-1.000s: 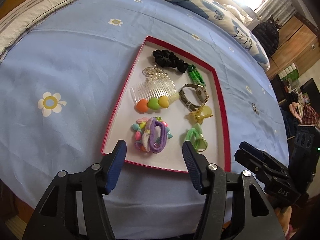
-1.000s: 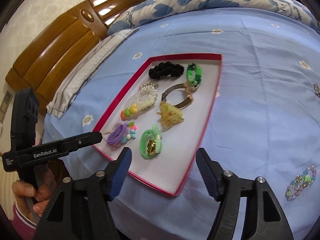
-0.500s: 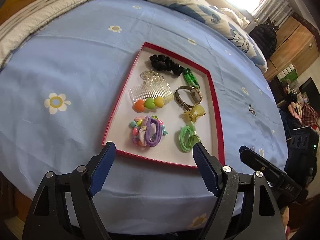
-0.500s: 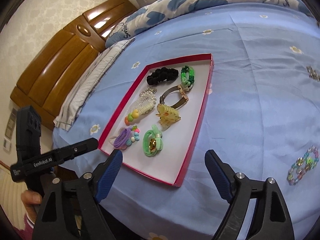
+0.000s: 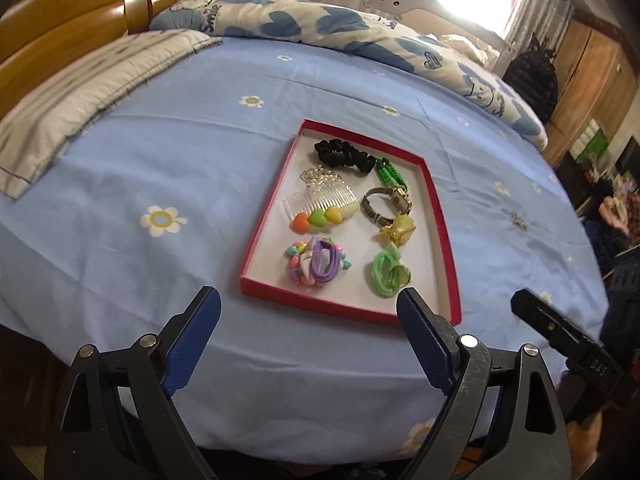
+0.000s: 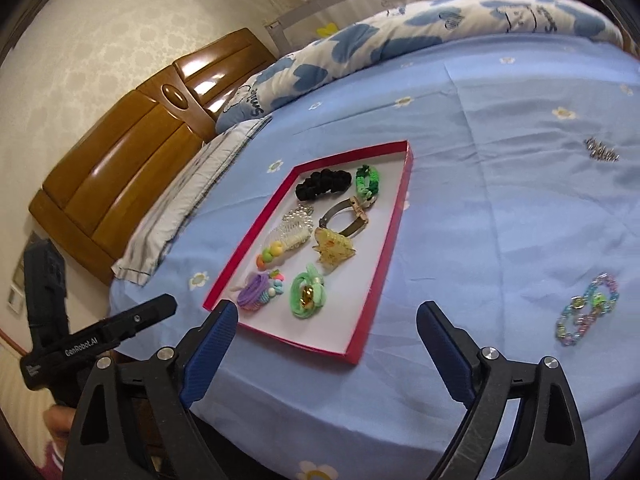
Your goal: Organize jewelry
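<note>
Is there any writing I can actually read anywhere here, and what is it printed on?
"GenRobot.AI": on the left gripper, seen from the right wrist.
"DAS": on the right gripper, seen from the left wrist.
"Smile": on the quilt.
More lettering on the quilt is too distorted to read.

Bare blue bed sheet [image 6: 500, 220] lies open around the red-rimmed tray [image 6: 384, 264], with free passage at its 3 o'clock side. There, only a pastel chain bracelet [image 6: 586, 310] and, toward 1 o'clock, a small silver clip [image 6: 602, 154] interrupt it. Pillows [image 5: 340, 32] block 12 o'clock.
</note>
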Motion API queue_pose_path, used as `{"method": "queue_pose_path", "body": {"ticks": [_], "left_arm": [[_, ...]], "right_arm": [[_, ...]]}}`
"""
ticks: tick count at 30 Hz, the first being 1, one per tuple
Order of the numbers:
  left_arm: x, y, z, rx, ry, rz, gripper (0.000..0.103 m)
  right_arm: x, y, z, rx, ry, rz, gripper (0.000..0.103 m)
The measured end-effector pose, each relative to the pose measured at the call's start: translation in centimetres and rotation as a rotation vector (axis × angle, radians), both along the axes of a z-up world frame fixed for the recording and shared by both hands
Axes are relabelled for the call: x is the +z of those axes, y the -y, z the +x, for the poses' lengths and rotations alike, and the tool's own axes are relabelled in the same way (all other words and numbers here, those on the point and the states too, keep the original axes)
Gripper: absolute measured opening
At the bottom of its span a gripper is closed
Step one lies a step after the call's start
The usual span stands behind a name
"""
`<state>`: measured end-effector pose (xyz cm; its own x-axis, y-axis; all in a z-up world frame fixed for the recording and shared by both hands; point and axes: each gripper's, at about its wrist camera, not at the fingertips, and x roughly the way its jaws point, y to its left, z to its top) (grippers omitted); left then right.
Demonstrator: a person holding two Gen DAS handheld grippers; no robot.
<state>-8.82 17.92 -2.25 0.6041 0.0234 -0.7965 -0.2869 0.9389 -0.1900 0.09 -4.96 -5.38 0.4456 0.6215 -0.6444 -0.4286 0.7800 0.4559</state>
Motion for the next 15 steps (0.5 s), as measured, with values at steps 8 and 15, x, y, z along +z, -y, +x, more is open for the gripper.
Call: {"method": "queue_pose_path", "body": {"ticks": [8, 15], "left_arm": [[3.4, 1.5, -0.9, -0.040, 0.044, 0.127, 0.095], [5.5, 2.2, -1.1, -0.047, 0.108, 0.235, 0.103]], "right_arm": [[3.9, 0.4, -1.8, 0.066, 0.116, -0.072, 0.094], [8.9, 0.8, -3.0, 0.118, 0.269, -0.059, 0.103]]}}
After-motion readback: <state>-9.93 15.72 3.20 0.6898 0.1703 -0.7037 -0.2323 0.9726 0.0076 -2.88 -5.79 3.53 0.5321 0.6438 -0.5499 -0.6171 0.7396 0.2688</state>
